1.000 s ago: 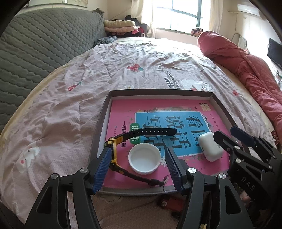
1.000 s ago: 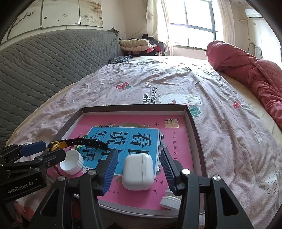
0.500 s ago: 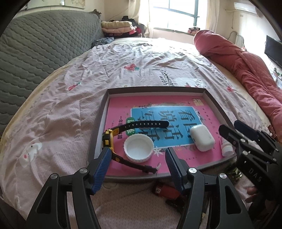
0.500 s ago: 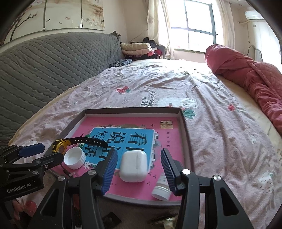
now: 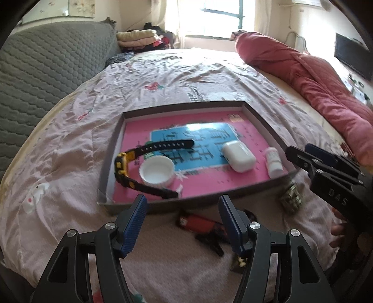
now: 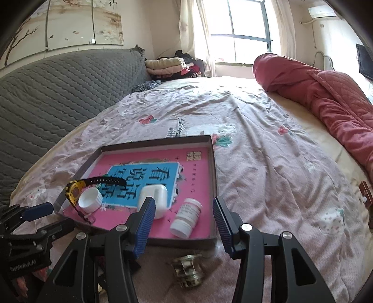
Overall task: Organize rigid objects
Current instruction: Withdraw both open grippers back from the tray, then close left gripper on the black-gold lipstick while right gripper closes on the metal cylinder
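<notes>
Holding both the left gripper (image 5: 183, 223) and right gripper (image 6: 183, 223) spread and empty, you should pinch the stiff, likely slippery metal watch (image 6: 187, 270), lying on the bedspread (image 6: 268, 186) before the tray (image 6: 213, 163), across its band.

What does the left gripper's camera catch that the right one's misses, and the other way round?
Only the left view shows the red and black tool lying on the bedspread in front of the tray, and a dark screen on the wall. Only the right view shows the flower painting above the grey headboard and the air conditioner. Both show the tray holding the watch, cap, white case and bottle, plus the metal watchband outside it.
</notes>
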Demonstrator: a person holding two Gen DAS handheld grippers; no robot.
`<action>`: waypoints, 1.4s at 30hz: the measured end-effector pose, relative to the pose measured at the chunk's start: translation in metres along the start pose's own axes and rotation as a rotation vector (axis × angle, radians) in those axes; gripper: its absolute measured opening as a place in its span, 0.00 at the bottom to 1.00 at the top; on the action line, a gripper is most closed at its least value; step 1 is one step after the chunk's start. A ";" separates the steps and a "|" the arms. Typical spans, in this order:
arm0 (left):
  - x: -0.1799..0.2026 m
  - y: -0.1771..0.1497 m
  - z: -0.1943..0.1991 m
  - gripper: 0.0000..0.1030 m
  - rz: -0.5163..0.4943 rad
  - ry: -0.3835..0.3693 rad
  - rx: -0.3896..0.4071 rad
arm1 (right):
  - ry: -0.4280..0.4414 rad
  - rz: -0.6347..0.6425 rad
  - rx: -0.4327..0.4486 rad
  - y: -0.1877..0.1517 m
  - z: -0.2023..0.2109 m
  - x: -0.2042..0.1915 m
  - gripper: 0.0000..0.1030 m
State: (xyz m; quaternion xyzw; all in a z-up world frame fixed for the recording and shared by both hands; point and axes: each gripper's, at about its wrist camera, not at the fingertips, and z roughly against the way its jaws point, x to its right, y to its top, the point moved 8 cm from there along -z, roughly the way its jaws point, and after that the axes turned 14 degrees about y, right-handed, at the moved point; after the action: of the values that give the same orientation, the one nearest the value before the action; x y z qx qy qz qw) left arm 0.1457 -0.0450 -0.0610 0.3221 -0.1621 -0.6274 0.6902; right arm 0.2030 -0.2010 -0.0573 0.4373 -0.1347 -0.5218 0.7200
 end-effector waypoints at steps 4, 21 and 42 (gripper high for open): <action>0.013 -0.008 0.006 0.63 -0.030 -0.018 -0.001 | -0.012 0.030 -0.021 -0.009 0.005 -0.001 0.49; 0.058 -0.039 0.025 0.63 -0.125 -0.086 -0.025 | 0.003 0.096 -0.100 -0.040 0.021 -0.005 0.49; 0.083 -0.051 -0.011 0.40 -0.193 -0.101 -0.103 | 0.010 0.076 -0.157 -0.055 0.016 0.009 0.49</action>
State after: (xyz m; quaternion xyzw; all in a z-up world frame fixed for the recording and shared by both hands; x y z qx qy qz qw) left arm 0.1269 -0.1229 -0.1173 0.2683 -0.1327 -0.7137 0.6332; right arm 0.1619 -0.2205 -0.0929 0.3766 -0.1066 -0.5007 0.7721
